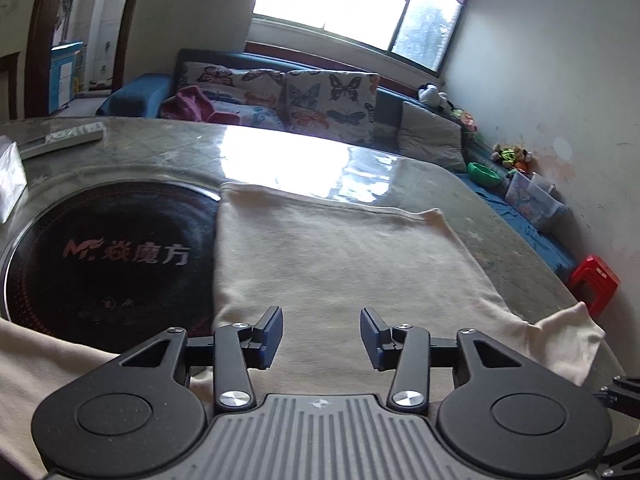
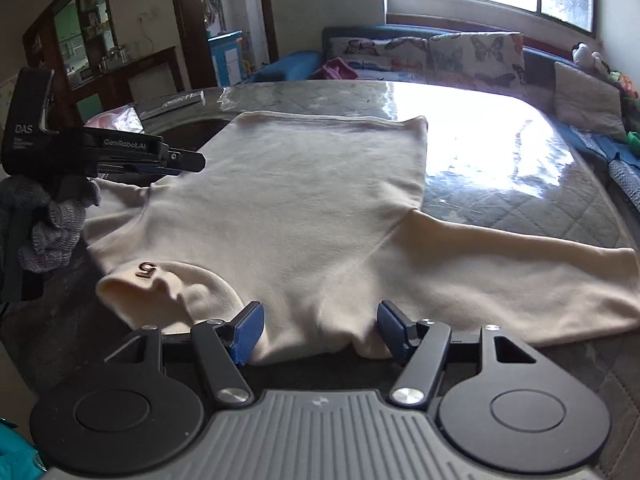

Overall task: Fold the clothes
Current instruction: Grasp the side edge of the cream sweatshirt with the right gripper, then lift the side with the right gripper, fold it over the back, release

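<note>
Right claw (image 2: pixel 320 330) spread, cream sweater (image 2: pixel 288 200) shoulder edge bunched between unpressed pads. Left claw (image 1: pixel 322 338) spread, empty. Sweater soft, light, limp; pinch shoulder seam and right sleeve (image 2: pixel 520 276) on table (image 2: pixel 520 168).

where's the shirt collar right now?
In the right wrist view the collar lies at lower left on the cream shirt, just left of the right gripper, below the left gripper.
</note>
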